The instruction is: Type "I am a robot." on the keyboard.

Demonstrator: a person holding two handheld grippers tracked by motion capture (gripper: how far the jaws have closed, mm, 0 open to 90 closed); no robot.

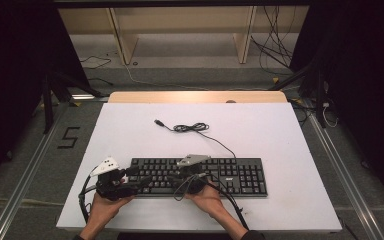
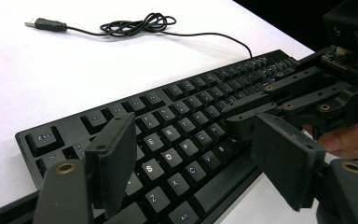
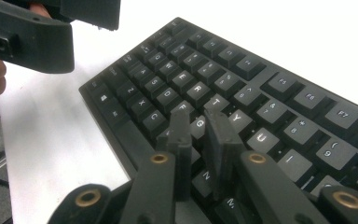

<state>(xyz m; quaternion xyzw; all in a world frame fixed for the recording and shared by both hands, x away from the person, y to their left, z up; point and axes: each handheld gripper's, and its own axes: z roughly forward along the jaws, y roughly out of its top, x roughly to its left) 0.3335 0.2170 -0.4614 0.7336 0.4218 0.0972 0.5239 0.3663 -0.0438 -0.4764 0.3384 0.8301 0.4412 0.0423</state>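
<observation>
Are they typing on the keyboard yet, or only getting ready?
Done: the keyboard lies flat on the white table, its cable loose and unplugged. In hand: the right gripper, jaws nearly together, hangs over the G and H keys; the left gripper is open above the letters. Whether a key is pressed, I can't tell.
</observation>
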